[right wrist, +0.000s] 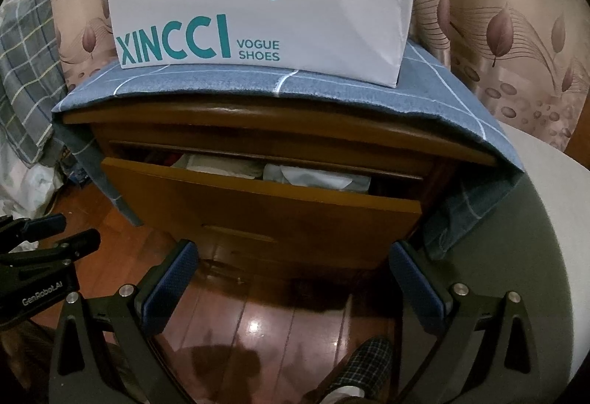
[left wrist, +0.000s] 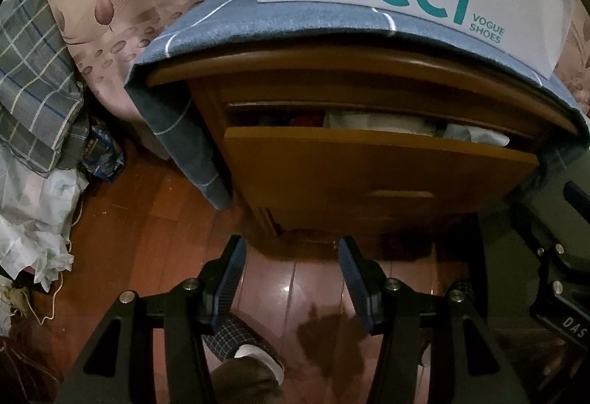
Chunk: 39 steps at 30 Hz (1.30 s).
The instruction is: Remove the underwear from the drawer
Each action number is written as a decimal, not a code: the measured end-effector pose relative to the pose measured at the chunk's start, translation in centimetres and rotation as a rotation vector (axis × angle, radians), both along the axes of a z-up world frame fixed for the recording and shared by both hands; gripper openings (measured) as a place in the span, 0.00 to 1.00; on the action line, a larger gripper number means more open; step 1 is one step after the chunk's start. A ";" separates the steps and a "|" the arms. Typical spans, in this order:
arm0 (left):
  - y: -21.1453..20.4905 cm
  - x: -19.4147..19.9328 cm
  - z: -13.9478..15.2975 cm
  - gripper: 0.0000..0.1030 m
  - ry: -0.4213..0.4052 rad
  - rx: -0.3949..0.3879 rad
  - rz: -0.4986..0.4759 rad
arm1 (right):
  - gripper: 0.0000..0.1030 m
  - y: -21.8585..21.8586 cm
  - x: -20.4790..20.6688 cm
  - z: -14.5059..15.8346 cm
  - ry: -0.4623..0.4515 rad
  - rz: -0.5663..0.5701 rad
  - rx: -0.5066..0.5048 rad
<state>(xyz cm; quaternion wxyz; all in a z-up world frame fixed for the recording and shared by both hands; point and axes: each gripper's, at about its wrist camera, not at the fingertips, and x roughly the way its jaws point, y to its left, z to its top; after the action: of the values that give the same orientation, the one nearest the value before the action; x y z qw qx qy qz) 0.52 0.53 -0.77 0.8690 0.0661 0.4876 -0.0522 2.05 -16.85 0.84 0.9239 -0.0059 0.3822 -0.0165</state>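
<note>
The drawer point(right wrist: 258, 208) of the wooden nightstand point(right wrist: 280, 125) stood partly pulled out, leaving a narrow gap at its top edge. Folded pale fabric point(right wrist: 317, 177), probably the underwear, lay inside that gap, toward the right half of the drawer; which piece was underwear could not be told. A red item point(left wrist: 313, 119) showed further left in the left wrist view.

Both tools hung in front of the drawer front, above the wooden floor point(right wrist: 258, 323), angled downward. The left tool point(left wrist: 291, 278) was spread moderately and held nothing. The right tool point(right wrist: 291, 282) was spread wider and also held nothing. Neither touched the drawer.

A blue checked cloth point(right wrist: 258, 87) covered the nightstand top and draped over both sides, which kept it clear of the drawer opening. 1 white shoe box point(right wrist: 265, 9) sat on that cloth.

Judgement: the gap appeared too narrow for easy reach, so the drawer likely needed pulling further before any grasp.
</note>
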 end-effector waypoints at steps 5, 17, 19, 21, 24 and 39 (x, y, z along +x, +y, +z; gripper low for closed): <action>0.1 0.0 0.1 0.52 0.001 0.005 -0.006 | 0.99 0.0 0.0 -0.1 0.006 0.003 -0.008; -0.1 0.2 -0.2 0.52 0.008 0.012 -0.011 | 0.99 -0.1 0.1 -0.1 0.012 -0.004 0.003; -0.1 0.2 -0.2 0.52 0.010 0.010 -0.009 | 0.99 -0.1 0.1 -0.1 0.011 -0.003 0.004; 0.0 0.3 -0.3 0.52 0.018 -0.002 -0.002 | 0.99 -0.1 0.0 -0.1 0.005 -0.003 0.004; 0.9 0.5 0.1 0.52 0.018 -0.055 0.024 | 0.99 -0.4 -0.1 0.0 -0.001 -0.004 0.007; 7.0 3.4 -1.5 0.61 0.137 -0.620 0.289 | 1.00 -4.1 -0.6 1.3 -0.034 -0.078 0.165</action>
<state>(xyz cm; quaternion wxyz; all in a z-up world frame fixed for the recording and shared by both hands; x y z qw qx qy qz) 3.94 7.58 -2.24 0.8115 -0.2742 0.5099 -0.0785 1.42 -20.92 2.17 0.9264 0.0854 0.3662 -0.0211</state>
